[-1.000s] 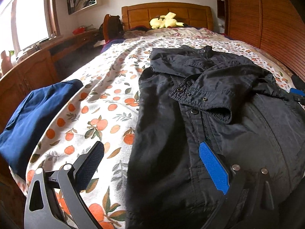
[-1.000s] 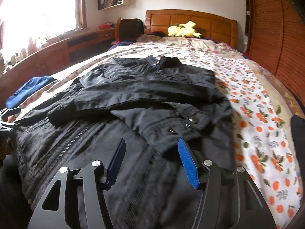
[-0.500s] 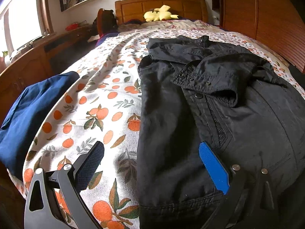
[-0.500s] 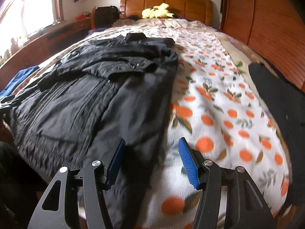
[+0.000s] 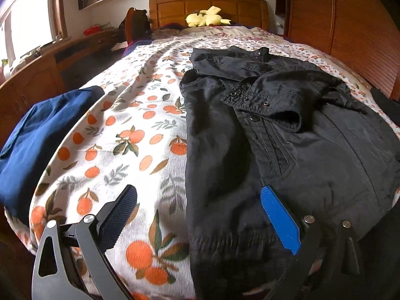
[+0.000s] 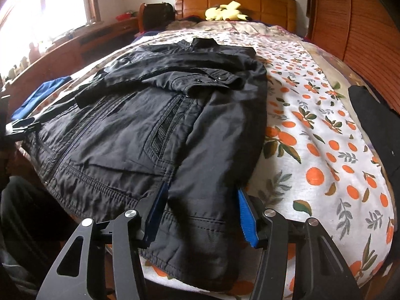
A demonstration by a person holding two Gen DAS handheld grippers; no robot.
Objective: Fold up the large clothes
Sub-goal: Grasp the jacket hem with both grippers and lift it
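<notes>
A black jacket (image 5: 300,150) lies flat on the bed, collar towards the headboard, with both sleeves folded across its chest. My left gripper (image 5: 197,190) hovers over the jacket's bottom left corner. Its jaws stand wide and are closing: one finger is above the bedspread, the other above the hem. In the right wrist view the jacket (image 6: 150,130) fills the middle, and my right gripper (image 6: 202,190) straddles its bottom right corner. Those jaws are closing with the hem between them, and the pads do not press on it. The left gripper (image 6: 20,127) shows at the far left edge.
The orange-print bedspread (image 5: 130,137) covers the bed. A folded blue garment (image 5: 37,145) lies at its left edge and a black cloth (image 6: 375,130) at the right edge. A yellow plush (image 5: 205,20) rests by the wooden headboard. A desk stands on the left and a wardrobe on the right.
The right gripper swung from above the jacket's middle out over the bedspread and came in around the bottom right corner. The left gripper sank closer to the hem.
</notes>
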